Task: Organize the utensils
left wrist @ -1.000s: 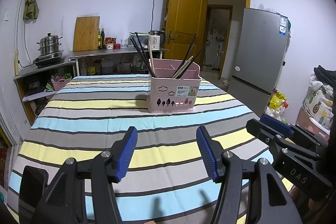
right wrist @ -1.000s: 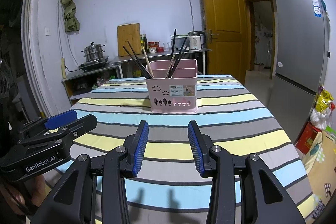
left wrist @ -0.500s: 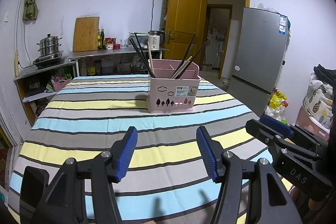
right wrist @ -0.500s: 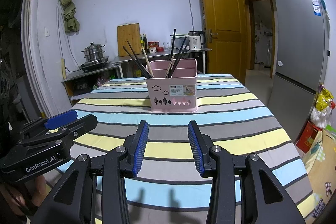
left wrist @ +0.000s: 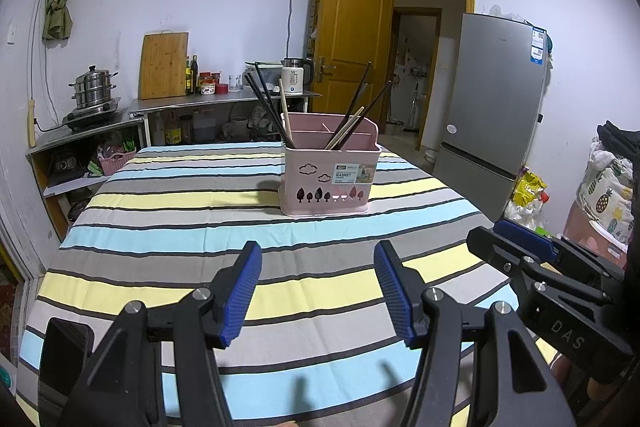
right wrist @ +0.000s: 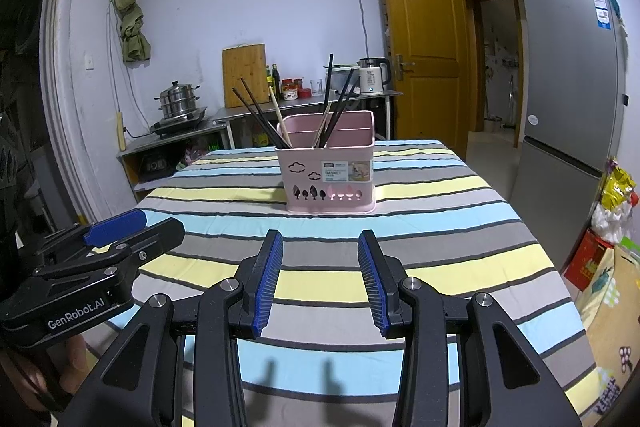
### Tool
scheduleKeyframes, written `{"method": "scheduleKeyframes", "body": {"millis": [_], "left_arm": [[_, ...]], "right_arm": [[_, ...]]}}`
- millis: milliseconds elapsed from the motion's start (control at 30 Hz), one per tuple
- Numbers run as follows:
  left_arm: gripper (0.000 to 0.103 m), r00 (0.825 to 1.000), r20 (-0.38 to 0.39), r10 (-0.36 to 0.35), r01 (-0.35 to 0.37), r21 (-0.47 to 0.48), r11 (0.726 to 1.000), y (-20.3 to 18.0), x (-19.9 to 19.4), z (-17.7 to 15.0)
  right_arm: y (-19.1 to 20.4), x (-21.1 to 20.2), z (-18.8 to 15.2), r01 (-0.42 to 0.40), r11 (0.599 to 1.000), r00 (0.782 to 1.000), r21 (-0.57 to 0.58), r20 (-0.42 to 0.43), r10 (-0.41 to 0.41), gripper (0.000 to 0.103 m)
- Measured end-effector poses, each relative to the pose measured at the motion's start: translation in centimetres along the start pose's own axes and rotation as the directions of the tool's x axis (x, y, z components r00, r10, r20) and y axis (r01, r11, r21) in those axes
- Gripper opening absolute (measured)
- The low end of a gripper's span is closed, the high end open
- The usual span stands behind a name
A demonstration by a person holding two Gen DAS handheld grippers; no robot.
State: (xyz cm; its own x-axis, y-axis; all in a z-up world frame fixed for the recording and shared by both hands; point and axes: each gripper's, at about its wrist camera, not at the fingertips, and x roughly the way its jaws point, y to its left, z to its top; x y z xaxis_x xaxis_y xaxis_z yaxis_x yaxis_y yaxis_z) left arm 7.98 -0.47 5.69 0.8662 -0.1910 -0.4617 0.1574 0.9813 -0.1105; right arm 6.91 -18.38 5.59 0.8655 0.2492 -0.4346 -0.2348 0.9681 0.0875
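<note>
both grippers released and empty, left gripper [left wrist: 318, 289] and right gripper [right wrist: 320, 277] at frame bottom; pink utensil basket [right wrist: 330, 173] with chopsticks [right wrist: 260, 117] at centre

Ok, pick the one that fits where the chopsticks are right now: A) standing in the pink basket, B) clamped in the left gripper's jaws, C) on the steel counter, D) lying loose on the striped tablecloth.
A: the chopsticks lean upright inside the pink basket; both grippers are empty.
</note>
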Motion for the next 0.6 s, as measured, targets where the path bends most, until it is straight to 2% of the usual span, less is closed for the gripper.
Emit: {"method": "scheduleKeyframes", "body": {"millis": [600], "left_arm": [[0.061,1.0,-0.012,-0.002,0.002,-0.003,1.0,0.05,-0.17,-0.11]], "right_arm": [[0.27,0.06,-0.05,-0.001,1.0,1.0,0.005,-0.009,0.001,0.04]]}}
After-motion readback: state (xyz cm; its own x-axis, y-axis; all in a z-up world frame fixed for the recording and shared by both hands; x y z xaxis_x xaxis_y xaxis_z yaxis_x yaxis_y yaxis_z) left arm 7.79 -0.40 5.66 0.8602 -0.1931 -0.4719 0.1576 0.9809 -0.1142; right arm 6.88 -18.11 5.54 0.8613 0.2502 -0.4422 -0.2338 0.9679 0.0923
